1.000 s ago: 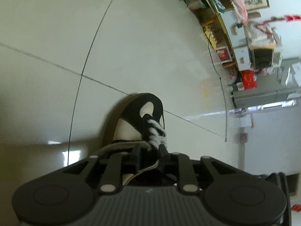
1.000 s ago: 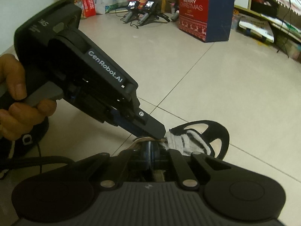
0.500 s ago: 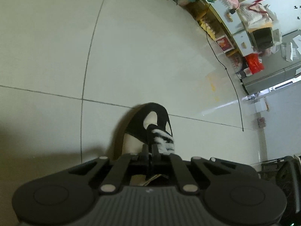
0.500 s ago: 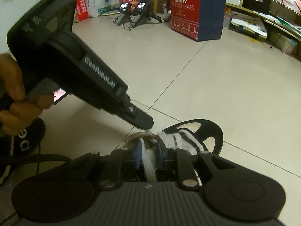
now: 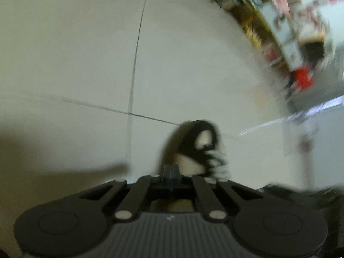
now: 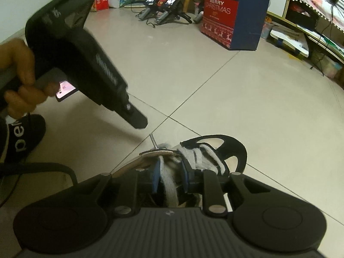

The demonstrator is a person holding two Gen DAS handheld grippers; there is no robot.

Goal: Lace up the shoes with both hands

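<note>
Mid-lacing: your right gripper [image 6: 171, 179] is opening around the grey lace [image 6: 169, 185] over the shoe [image 6: 215, 150] at 6 o'clock, left gripper [image 6: 137, 122] closed empty at 10 o'clock; next, regrip the lace end.

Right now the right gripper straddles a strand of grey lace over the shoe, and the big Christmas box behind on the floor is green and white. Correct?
Not quite: the Christmas box is red and dark blue, as the right wrist view shows. The rest holds: the right gripper, its jaws opening, has a strand of grey lace between its pads over the shoe.
</note>
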